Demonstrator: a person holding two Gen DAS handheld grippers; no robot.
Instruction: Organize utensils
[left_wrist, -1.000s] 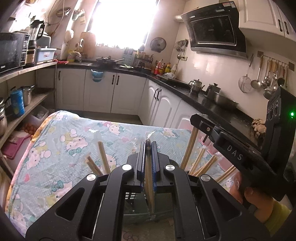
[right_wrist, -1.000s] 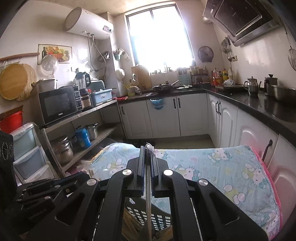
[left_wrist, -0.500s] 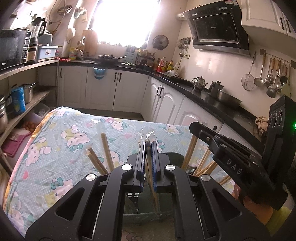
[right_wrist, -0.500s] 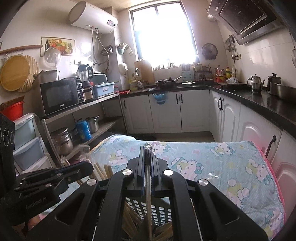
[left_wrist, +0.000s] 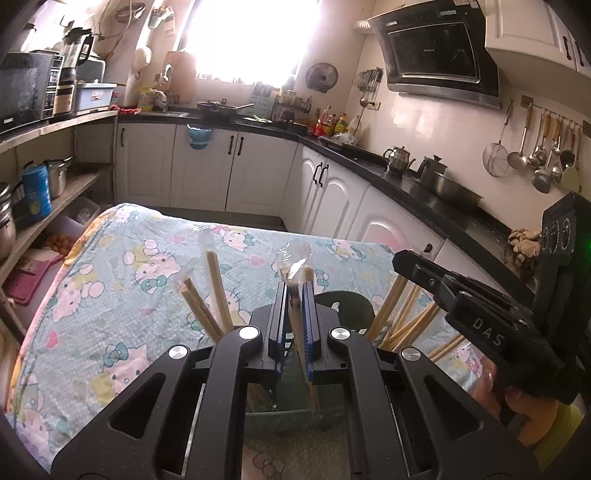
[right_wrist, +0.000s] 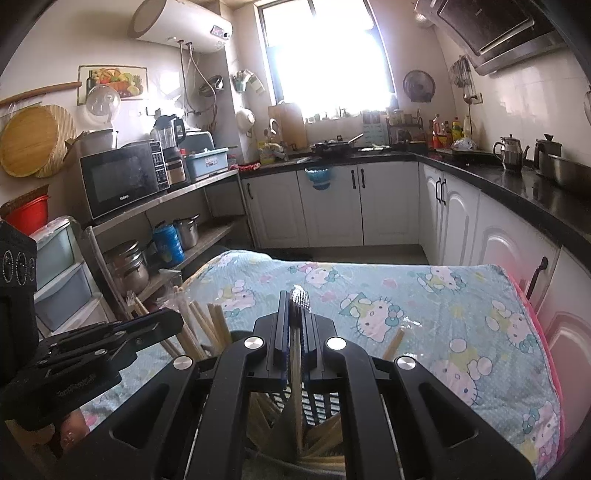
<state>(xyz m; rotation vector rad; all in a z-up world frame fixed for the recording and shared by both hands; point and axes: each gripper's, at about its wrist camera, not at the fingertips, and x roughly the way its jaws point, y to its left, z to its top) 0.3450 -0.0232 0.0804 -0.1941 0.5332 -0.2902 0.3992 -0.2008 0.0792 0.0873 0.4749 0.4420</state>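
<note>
My left gripper (left_wrist: 294, 291) is shut on a plastic-wrapped pair of wooden chopsticks (left_wrist: 303, 354), held upright over a dark utensil holder (left_wrist: 343, 301). Several wrapped chopsticks (left_wrist: 212, 295) stand in the holder to the left and right (left_wrist: 402, 314). My right gripper (right_wrist: 295, 306) is shut on another wrapped chopstick pair (right_wrist: 295, 369), its lower end down in the slotted black holder (right_wrist: 317, 402) among more chopsticks (right_wrist: 207, 328). The right gripper shows in the left wrist view (left_wrist: 476, 317), and the left gripper shows in the right wrist view (right_wrist: 92, 354).
The holder sits on a table with a Hello Kitty cloth (left_wrist: 122, 295), also in the right wrist view (right_wrist: 443, 314). Shelves with pots (right_wrist: 162, 243) stand to the left, white cabinets and a black counter (left_wrist: 424, 184) to the right.
Both grippers have risen and tilted slightly, so more of the standing chopsticks and table cloth show. Both stay shut on their chopsticks.
</note>
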